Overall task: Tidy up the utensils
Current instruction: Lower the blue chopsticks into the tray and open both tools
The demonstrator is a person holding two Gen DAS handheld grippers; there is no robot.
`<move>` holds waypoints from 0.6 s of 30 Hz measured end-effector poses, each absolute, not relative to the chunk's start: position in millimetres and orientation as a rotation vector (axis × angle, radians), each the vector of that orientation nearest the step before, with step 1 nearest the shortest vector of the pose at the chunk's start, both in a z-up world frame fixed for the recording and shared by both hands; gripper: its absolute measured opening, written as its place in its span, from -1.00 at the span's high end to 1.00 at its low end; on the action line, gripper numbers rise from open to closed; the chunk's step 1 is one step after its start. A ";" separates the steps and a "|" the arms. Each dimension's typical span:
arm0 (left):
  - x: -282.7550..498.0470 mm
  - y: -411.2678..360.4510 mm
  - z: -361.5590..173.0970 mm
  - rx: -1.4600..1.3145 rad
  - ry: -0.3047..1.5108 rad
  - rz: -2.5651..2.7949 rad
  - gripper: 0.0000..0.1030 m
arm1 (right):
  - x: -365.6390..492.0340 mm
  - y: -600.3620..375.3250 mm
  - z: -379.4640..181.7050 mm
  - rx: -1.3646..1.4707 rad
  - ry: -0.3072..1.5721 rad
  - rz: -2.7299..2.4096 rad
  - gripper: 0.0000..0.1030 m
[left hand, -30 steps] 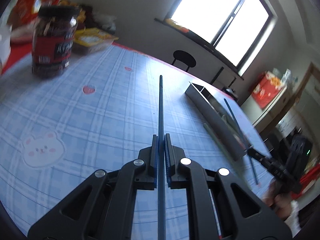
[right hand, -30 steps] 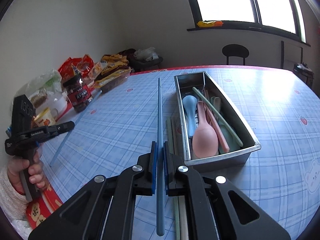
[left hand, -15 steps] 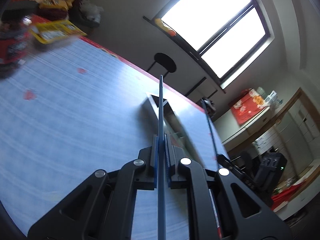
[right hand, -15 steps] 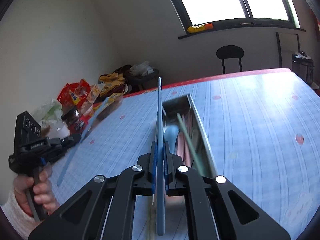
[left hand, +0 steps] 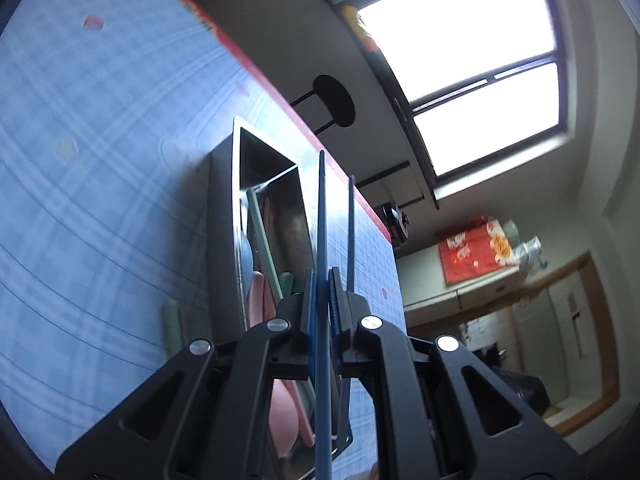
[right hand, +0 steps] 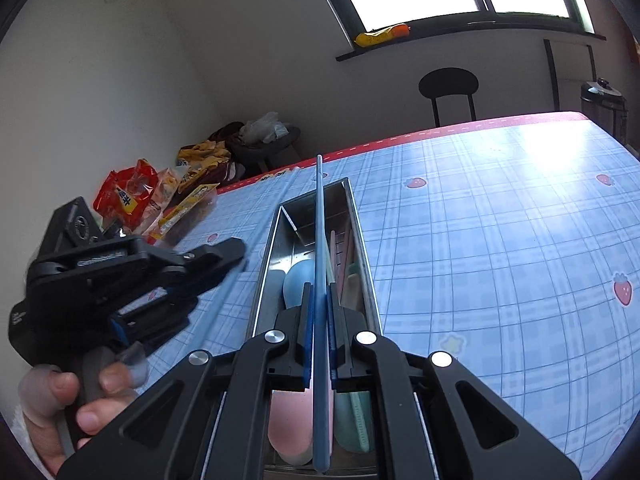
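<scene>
Through your left wrist camera, your left hand-held gripper [left hand: 320,300] is clamped tight on a blue chopstick [left hand: 322,216] that runs straight out ahead, its tip reaching past the far end of the metal tray [left hand: 224,216]. The view is tilted, so the tray sits just left of the jaws on the blue checked bench [left hand: 100,160], with a pink spoon [left hand: 280,412] and a green stick [left hand: 260,236] lying inside it. A second blue chopstick [left hand: 351,232] stands just to the right of yours. Now the right wrist camera: your right hand-held gripper [right hand: 318,312] is also pinched shut on that second chopstick [right hand: 319,220], held lengthwise right above the tray [right hand: 360,236]. Below it lie a light blue spoon [right hand: 298,280] and the pink spoon [right hand: 288,428]. Your left gripper [right hand: 224,252] shows at the left, just beside the tray, with your hand [right hand: 60,408] around its handle. Snack packets [right hand: 132,196] sit at the bench's far left.
</scene>
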State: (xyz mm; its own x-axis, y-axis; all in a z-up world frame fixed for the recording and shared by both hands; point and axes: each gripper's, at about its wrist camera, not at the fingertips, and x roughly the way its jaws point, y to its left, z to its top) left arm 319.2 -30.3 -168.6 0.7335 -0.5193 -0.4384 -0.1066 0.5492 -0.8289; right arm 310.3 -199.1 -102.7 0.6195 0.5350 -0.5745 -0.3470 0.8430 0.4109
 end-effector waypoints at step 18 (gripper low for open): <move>335.4 -33.7 -191.1 -0.968 0.742 -0.179 0.81 | 319.8 -192.4 -115.0 0.259 0.787 0.500 0.87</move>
